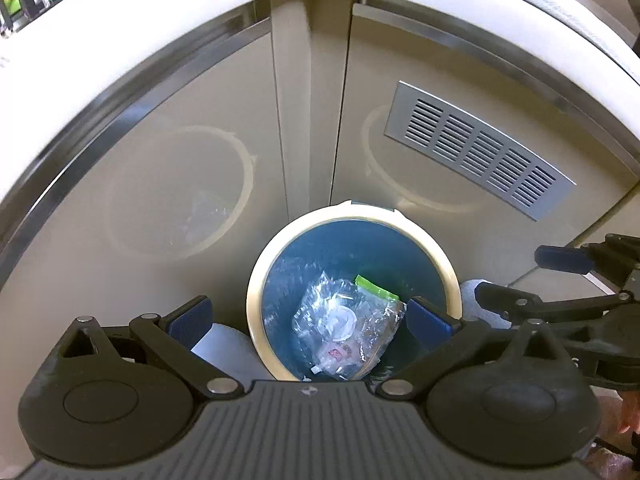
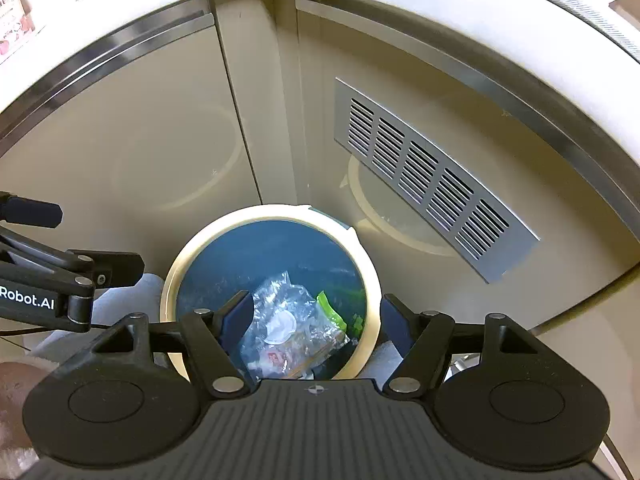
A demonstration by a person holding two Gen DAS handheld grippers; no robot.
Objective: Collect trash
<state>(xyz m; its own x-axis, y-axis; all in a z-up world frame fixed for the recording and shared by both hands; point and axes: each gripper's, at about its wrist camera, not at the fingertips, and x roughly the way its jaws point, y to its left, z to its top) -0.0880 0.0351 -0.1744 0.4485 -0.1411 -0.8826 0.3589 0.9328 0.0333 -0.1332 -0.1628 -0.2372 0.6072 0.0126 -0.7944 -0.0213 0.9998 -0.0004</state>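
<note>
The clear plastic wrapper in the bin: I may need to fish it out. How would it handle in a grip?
The clear plastic wrapper looks crumpled and thin, so probably floppy and light. Its glossy film may slip between pads. It lies loose in the bin, so it likely lifts freely.

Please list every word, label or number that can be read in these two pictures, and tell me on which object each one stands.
"Robot.AI": white letters on the black left gripper, cut off at the picture's edge.
Red print on a wrapper in the trash bin: too blurred to read.
Packages on the counter, top left: print too blurred to read.
</note>
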